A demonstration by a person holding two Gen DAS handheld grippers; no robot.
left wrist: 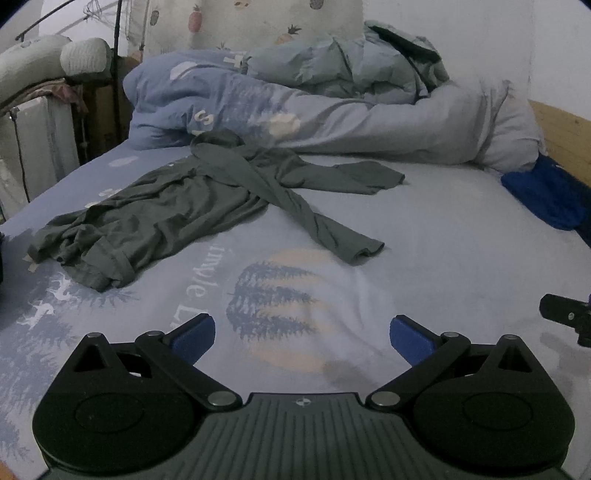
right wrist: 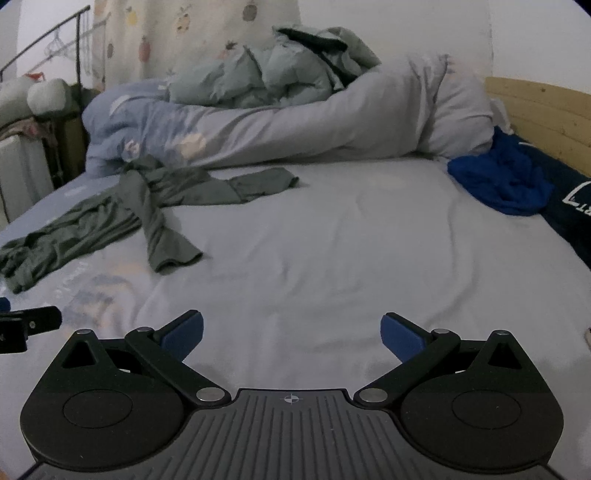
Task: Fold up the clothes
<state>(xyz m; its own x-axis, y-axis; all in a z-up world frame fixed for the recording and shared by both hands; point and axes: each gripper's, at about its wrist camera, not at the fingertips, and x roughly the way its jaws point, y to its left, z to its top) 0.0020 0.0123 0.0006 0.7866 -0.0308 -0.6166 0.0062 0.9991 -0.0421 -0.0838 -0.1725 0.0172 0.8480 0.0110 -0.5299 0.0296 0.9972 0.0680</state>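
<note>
We hold both tools low over the bed (left wrist: pixel 461 236). Left hand-held gripper (left wrist: pixel 302 338) released, jaws wide, nothing between them; right hand-held gripper (right wrist: pixel 291 336) likewise. Grey shirt (left wrist: pixel 177 206) lies crumpled on the sheet ahead — sleeves splayed, one crossing the body — well apart from both. Blue garment (right wrist: pixel 502 184) heaped by the wooden headboard (right wrist: pixel 543 110). Duvet (left wrist: pixel 332 122) bunched behind.

A crumpled grey-green long-sleeved shirt (left wrist: pixel 177 206) lies on a pale blue bedsheet (left wrist: pixel 424 258) printed with dark blue pine trees, white deer and lettering. The bunched cloth (right wrist: pixel 502 184) is royal blue; the curtain (left wrist: pixel 258 22) is cream with pineapples.
</note>
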